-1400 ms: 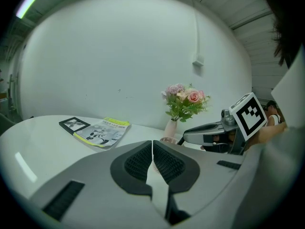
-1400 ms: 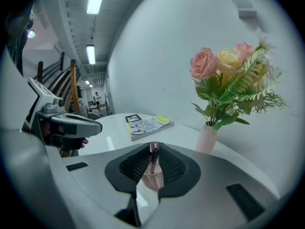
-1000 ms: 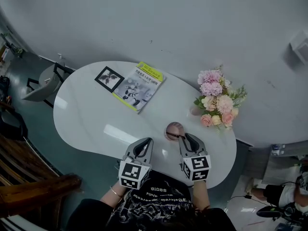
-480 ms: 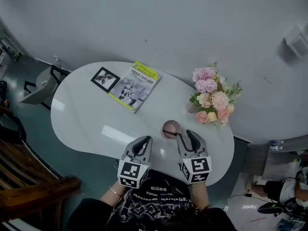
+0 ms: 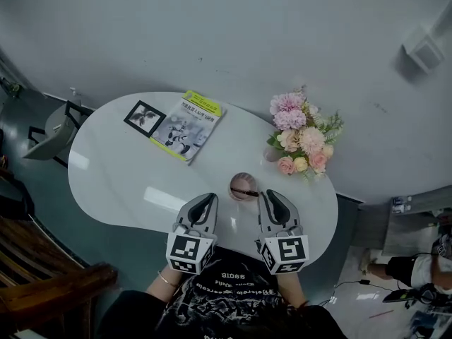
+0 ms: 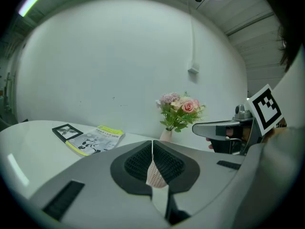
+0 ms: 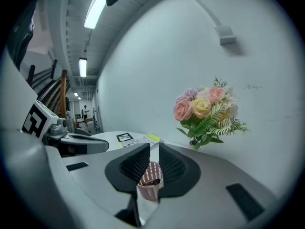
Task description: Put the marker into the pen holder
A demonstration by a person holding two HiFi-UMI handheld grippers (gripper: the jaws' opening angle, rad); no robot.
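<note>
Now, the dark marker (image 5: pixel 245 192) seems to lie across the mouth of the pink mesh cup-shaped pen holder (image 5: pixel 242 183), so your right gripper (image 5: pixel 270 196), empty jaws closing just beside it, could knock it off, while your left gripper (image 5: pixel 207 200) hangs pressed together

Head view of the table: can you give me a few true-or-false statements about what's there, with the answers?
1. The marker rests at the pink mesh pen holder's mouth. True.
2. The pen holder stands on the magazine. False: it stands on the white table, apart from the magazine.
3. The flower bouquet stands right of the pen holder. True.
4. The left claw grips the marker. False: it is shut on nothing.
5. The framed picture lies on the magazine. False: beside it.
</note>
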